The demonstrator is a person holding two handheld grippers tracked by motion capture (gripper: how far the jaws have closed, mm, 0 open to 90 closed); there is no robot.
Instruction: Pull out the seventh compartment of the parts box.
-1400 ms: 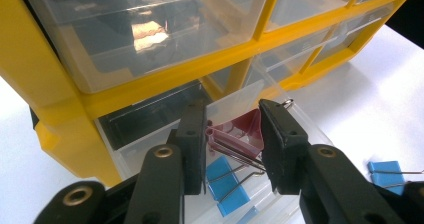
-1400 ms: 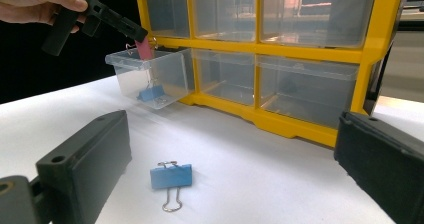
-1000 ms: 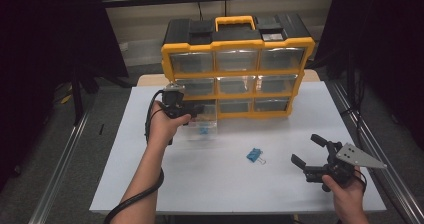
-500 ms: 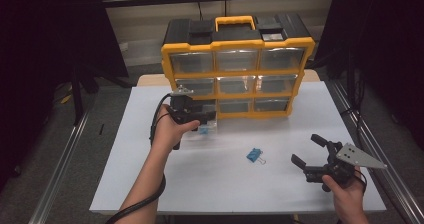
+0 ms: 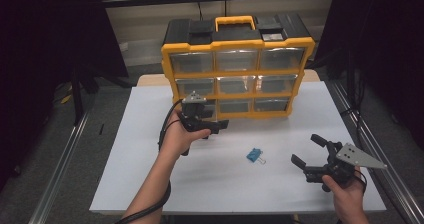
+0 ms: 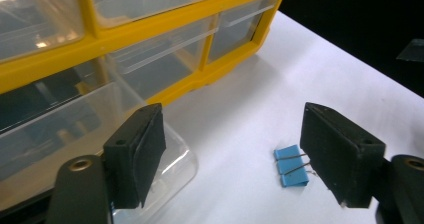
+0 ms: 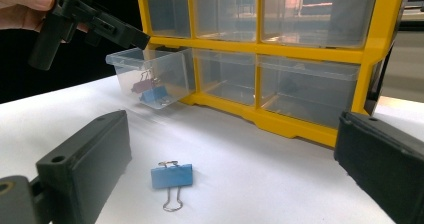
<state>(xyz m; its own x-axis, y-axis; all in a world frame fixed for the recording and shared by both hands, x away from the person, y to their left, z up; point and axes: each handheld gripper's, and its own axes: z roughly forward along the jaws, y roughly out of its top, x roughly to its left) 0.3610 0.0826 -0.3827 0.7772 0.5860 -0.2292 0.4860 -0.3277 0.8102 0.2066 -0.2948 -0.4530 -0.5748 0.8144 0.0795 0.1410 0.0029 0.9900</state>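
The left tool (image 5: 216,126) has slid toward the surface's middle, off the pulled-out clear drawer (image 7: 150,76); its jaws have just been opening, empty. Right tool (image 5: 311,153) unmoved, wide, empty. Blue binder clip (image 5: 254,155) stays mid-surface.

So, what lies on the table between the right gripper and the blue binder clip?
Nothing: in the high view, only bare white table separates the right gripper from the blue binder clip.
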